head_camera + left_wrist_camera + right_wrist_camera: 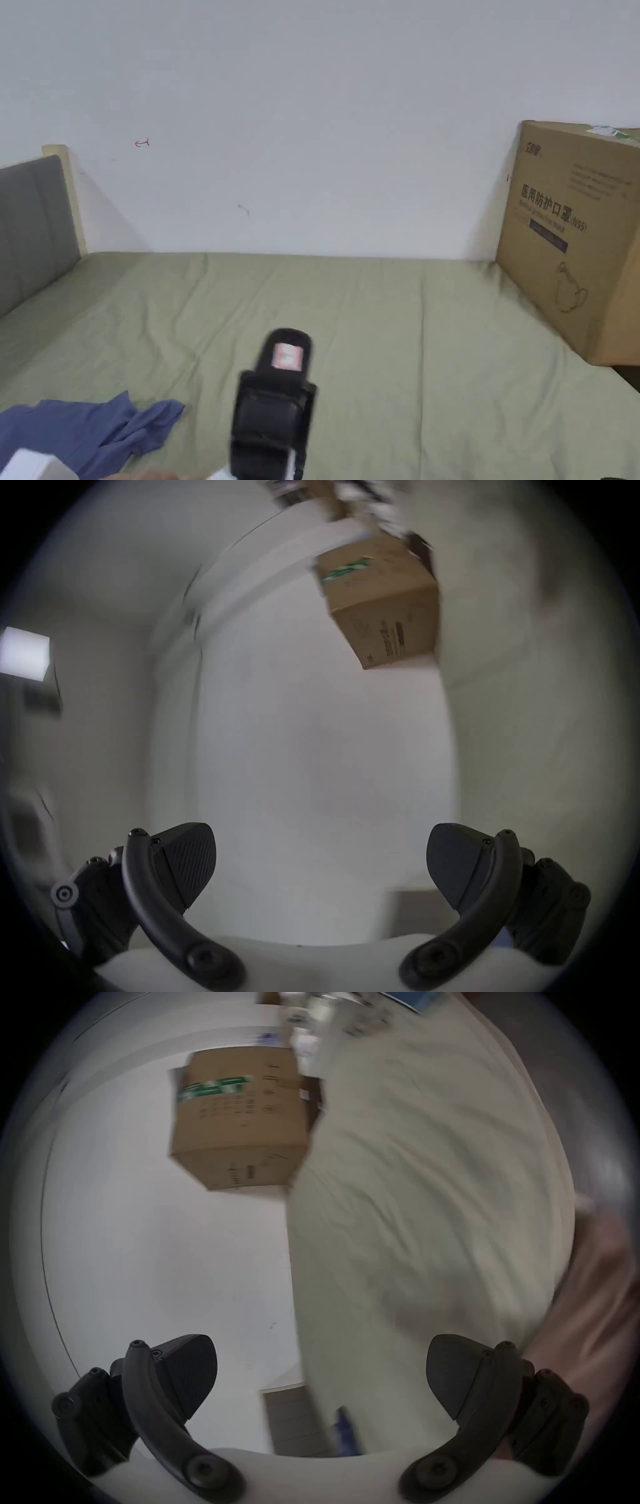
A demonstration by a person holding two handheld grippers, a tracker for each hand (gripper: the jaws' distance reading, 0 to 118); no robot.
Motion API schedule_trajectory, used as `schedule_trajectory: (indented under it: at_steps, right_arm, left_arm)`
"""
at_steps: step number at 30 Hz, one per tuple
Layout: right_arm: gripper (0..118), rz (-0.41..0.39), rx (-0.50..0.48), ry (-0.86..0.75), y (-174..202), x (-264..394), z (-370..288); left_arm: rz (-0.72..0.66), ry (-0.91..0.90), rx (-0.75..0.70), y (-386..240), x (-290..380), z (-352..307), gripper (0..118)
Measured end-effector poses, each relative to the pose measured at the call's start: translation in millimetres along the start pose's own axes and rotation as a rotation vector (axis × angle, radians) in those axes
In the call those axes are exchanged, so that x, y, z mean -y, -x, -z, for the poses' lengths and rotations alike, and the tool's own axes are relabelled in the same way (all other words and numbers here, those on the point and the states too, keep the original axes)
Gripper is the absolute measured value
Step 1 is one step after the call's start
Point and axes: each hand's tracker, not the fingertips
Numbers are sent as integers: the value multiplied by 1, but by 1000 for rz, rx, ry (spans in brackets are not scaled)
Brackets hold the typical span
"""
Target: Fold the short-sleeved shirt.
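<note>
The blue short-sleeved shirt (81, 431) lies crumpled on the near left of the green bed sheet (375, 325). A sliver of the shirt (343, 1425) also appears low in the right gripper view. The black back of one gripper (272, 406) rises at the bottom centre of the head view, just right of the shirt, with its jaws hidden. My left gripper (320, 861) is open, facing the white wall with nothing between its jaws. My right gripper (320, 1373) is open too, above the sheet (415, 1200) and holding nothing. Both gripper views are blurred.
A large cardboard box (575, 244) stands on the bed's right end against the wall, and is seen again as the box (384, 608) and the box (239, 1120). A grey padded headboard (31, 231) closes the left end. A white block (28, 465) sits at the bottom-left corner.
</note>
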Motion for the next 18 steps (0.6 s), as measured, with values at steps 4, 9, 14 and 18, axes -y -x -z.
schedule_trajectory:
  at_steps: [4, 9, 14, 18]
  right_arm:
    - [118, -820, -182, -215, 66, 27, -19]
    - [118, -1621, -217, -570, 96, 98, -36]
    - [118, -1516, -276, -462, 104, 105, -40]
    - [118, -1514, -258, -443, 103, 105, -38]
  left_arm:
    - [-1122, 273, 142, 53, 24, 13, 118]
    - [-1700, 234, 75, 53, 62, -11, 118]
    - [-1537, 263, -3, 51, 53, -16, 118]
    - [-1530, 283, 33, 53, 53, -14, 118]
